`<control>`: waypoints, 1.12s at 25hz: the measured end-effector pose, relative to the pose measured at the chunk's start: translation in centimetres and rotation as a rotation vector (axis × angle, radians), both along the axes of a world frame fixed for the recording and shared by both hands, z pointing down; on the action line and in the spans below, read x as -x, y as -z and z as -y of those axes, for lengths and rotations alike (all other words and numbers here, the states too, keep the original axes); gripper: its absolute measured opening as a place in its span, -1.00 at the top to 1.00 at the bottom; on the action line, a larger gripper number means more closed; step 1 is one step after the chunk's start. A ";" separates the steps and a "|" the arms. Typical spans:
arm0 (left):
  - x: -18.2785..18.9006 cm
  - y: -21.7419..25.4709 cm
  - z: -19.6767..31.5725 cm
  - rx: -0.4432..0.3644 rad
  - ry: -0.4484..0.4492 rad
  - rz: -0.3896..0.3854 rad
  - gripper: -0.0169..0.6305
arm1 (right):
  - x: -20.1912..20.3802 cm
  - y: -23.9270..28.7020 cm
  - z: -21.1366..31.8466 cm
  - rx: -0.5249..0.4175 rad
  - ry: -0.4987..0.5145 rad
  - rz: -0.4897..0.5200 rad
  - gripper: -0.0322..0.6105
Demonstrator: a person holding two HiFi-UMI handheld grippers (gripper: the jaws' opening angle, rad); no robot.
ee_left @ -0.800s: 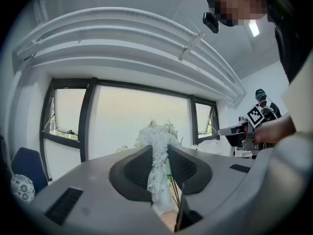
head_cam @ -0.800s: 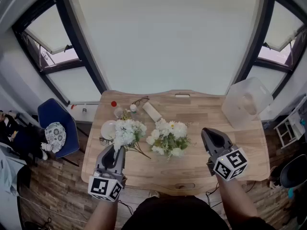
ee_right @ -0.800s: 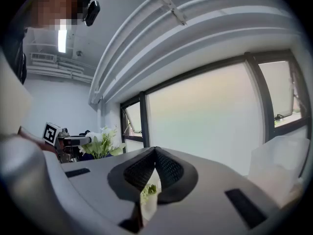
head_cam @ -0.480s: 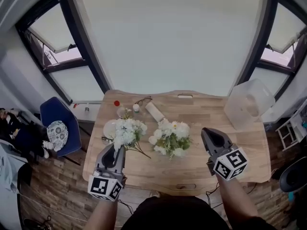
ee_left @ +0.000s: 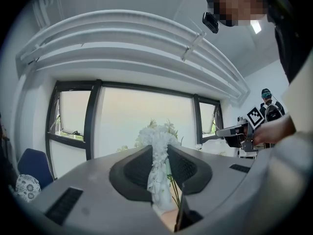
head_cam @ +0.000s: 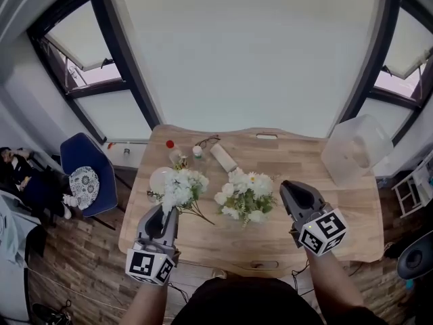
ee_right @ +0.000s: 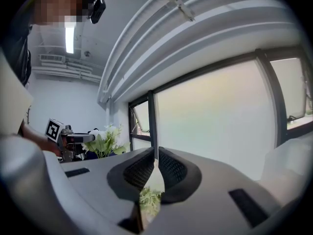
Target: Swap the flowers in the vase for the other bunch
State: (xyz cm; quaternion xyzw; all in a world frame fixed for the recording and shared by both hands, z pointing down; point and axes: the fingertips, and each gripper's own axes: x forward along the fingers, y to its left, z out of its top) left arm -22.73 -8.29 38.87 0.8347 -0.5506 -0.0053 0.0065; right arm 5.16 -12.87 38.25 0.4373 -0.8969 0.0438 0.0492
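Left gripper [head_cam: 168, 215]: clenched on the white bunch [head_cam: 181, 187]. A column of white petals and some green stems are squeezed between its pads, and the gripper points level toward 12 o'clock.
White bunch: at 9 o'clock on the table [head_cam: 304, 161], with loose stems trailing toward 4 o'clock. No view shows whether it rests on the table or is lifted.
Reason for the grip: probably so the whole bunch can be carried as one toward the vase.
Mixed bunch [head_cam: 245, 196]: white heads with green leaves at the table's centre. The vase itself cannot be made out and may be hidden beneath these blooms.
Right gripper [head_cam: 285, 188]: jaws closed together, with nothing plainly held. A scrap of green shows through the gap at their root.
Right gripper, position: just beside the mixed bunch, at its 3 o'clock, likely waiting to draw that bunch out.
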 end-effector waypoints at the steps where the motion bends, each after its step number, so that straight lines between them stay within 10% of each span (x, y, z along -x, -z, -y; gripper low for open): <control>1: 0.1 0.0 0.0 0.000 0.002 -0.001 0.69 | 0.2 -0.2 0.1 0.005 0.005 -0.001 0.81; 12: 0.3 -0.6 0.8 0.010 0.020 -0.005 0.69 | 1.8 -2.5 1.2 0.090 0.077 -0.003 0.14; 28: 0.4 -1.7 2.2 0.052 0.043 0.001 0.69 | 3.5 -6.9 3.3 0.232 0.156 -0.099 -0.11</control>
